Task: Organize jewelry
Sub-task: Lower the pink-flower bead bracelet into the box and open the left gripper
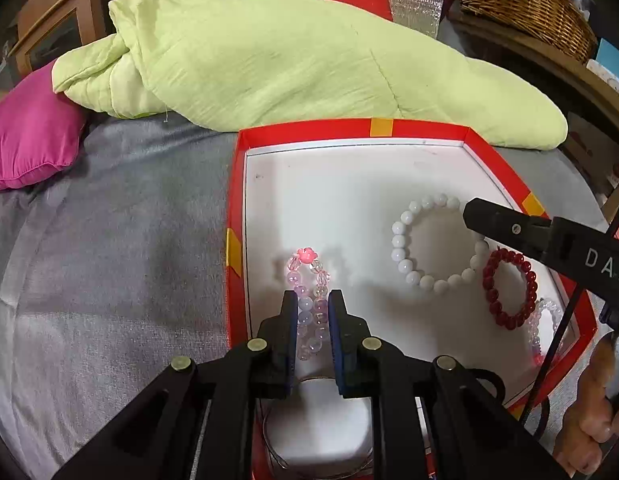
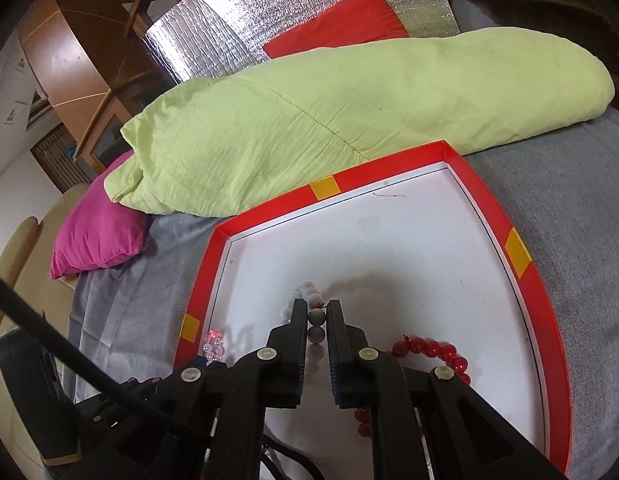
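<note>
We are seeing the shallow red cardboard box lid with a white floor (image 1: 425,128) lying on the grey bedspread (image 1: 121,248). Inside it, the pink and clear beaded bracelet (image 1: 309,280) is sitting at the near left, the white round-bead bracelet (image 1: 405,268) is lying to its right, and the dark red beaded bracelet (image 1: 509,322) is lying just right of that, nearly touching it. Behind the lid, the rolled pale green quilt (image 1: 269,64) is stretching across the far side, with the magenta cushion (image 1: 29,140) lying at its left end. The woven wicker basket (image 1: 529,4) is sitting at the far right, beyond the bed.
</note>
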